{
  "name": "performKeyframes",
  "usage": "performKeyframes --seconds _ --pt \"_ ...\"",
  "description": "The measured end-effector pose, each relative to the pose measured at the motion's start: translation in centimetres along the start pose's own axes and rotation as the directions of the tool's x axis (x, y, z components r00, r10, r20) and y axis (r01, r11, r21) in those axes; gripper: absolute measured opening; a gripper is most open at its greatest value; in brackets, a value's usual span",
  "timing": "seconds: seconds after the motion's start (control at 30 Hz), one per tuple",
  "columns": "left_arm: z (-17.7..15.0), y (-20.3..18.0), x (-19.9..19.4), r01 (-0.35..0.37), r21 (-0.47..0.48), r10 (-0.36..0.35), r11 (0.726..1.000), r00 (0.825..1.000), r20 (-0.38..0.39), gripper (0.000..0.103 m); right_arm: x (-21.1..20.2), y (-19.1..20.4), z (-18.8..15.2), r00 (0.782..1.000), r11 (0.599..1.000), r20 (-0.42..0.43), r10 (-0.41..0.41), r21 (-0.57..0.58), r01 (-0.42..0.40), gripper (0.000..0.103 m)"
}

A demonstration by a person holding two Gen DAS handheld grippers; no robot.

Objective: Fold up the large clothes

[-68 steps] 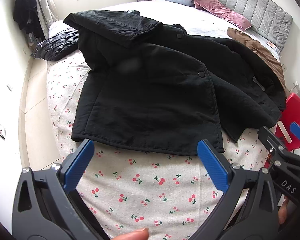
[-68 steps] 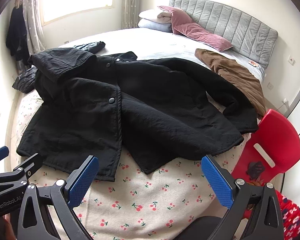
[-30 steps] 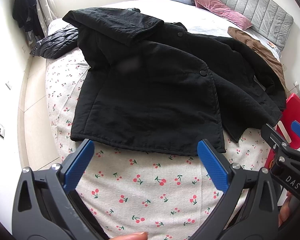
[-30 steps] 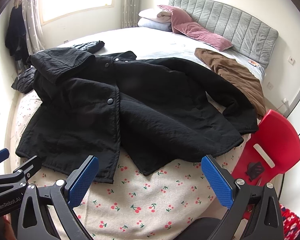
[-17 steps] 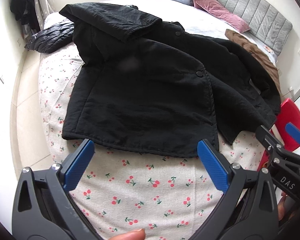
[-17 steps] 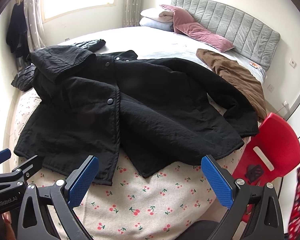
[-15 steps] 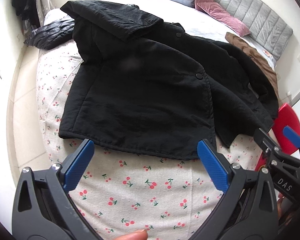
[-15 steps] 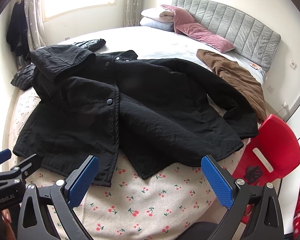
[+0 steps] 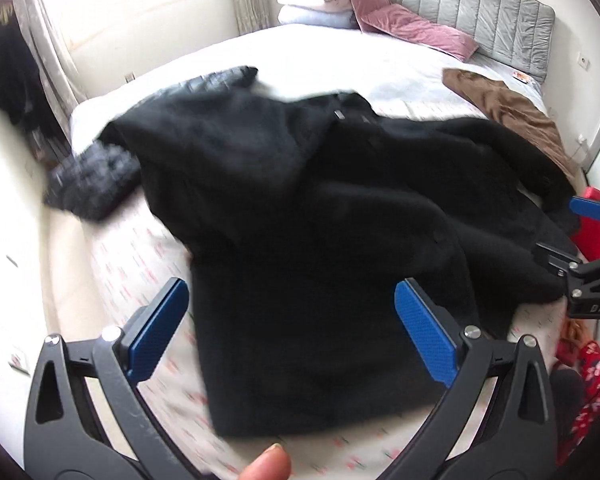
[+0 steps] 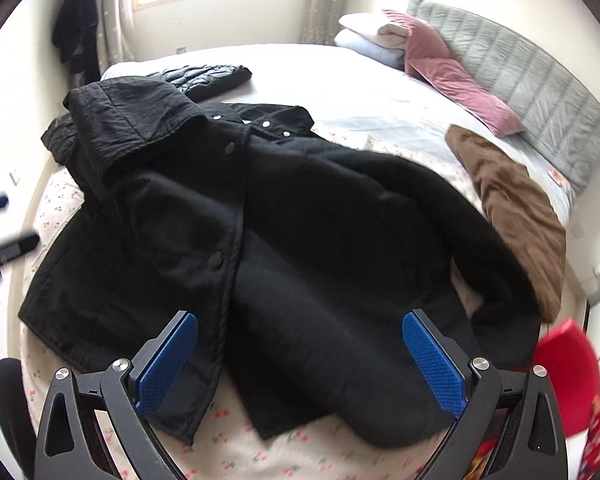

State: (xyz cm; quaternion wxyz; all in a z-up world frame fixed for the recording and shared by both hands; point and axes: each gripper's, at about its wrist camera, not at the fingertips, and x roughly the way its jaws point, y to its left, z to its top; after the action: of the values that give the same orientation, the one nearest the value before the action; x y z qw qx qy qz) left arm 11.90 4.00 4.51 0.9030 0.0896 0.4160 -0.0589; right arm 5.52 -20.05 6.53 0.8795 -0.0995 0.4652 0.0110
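A large black quilted hooded jacket (image 10: pixel 260 248) lies spread front-up on the bed's cherry-print sheet (image 10: pixel 228 446), hem toward both cameras, hood (image 10: pixel 124 120) at the far left. The left gripper (image 9: pixel 290 332) hovers over the hem, blue pads wide apart and empty — that view is blurred. The right gripper (image 10: pixel 300 364) hangs above the jacket's lower right panel, also spread and holding nothing. A brown garment (image 10: pixel 516 208) lies further right — beside the grey padded headboard (image 10: pixel 532 80).

Black gripper frames (image 9: pixel 296 336) (image 10: pixel 300 364), blue textured jaws, silver screws (one frame marked "DAS").
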Motion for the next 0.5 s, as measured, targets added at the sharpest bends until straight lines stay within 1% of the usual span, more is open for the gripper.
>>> performKeyframes --seconds 0.03,0.07,0.1,0.17,0.23,0.27,0.33,0.37,0.43,0.5 --pt "1.3 0.7 0.3 -0.021 0.012 0.021 1.000 1.000 0.016 0.103 0.3 -0.2 0.6 1.000 1.000 -0.004 0.003 -0.011 -0.003 0.103" --pt "3.4 1.9 0.8 -0.048 0.021 0.047 0.999 0.998 0.031 0.103 1.1 -0.6 2.1 1.000 0.999 -0.013 0.009 -0.039 -0.009 0.103" --pt "4.8 2.8 1.4 -0.052 0.019 0.052 0.998 0.998 0.034 0.103 1.8 -0.8 3.3 1.000 0.998 -0.020 0.013 -0.062 -0.014 0.103" --pt "8.5 5.1 3.3 -0.036 0.002 0.036 0.999 0.999 0.024 0.103 3.1 -1.3 5.6 0.999 0.995 -0.032 0.037 -0.087 -0.040 0.103" --pt "11.8 6.5 5.5 -0.020 -0.010 0.020 1.000 1.000 0.007 0.103 5.1 -2.4 8.7 0.991 0.989 -0.053 0.126 -0.066 -0.130 0.103" --pt "12.9 6.8 6.4 -0.014 -0.012 0.014 1.000 1.000 0.002 0.103 5.7 -2.7 9.5 0.986 0.986 -0.056 0.156 -0.052 -0.159 0.103" --pt "16.3 7.3 9.1 0.003 0.002 -0.003 1.000 1.000 -0.019 0.103 8.0 -4.2 13.0 0.962 0.964 -0.062 0.264 0.014 -0.264 0.103" --pt "17.7 7.2 10.6 0.011 0.016 -0.010 1.000 0.999 -0.035 0.103 9.3 -4.8 14.6 0.953 0.955 -0.065 0.296 0.033 -0.294 0.103" --pt "21.1 7.0 14.1 0.008 0.034 -0.006 0.999 0.999 -0.051 0.103 11.5 -5.2 17.1 0.947 0.950 -0.081 0.310 0.044 -0.308 0.103" --pt "23.3 6.7 17.1 0.002 0.058 0.002 0.998 0.997 -0.083 0.103 15.0 -5.5 20.1 0.949 0.956 -0.113 0.293 0.035 -0.291 0.103"
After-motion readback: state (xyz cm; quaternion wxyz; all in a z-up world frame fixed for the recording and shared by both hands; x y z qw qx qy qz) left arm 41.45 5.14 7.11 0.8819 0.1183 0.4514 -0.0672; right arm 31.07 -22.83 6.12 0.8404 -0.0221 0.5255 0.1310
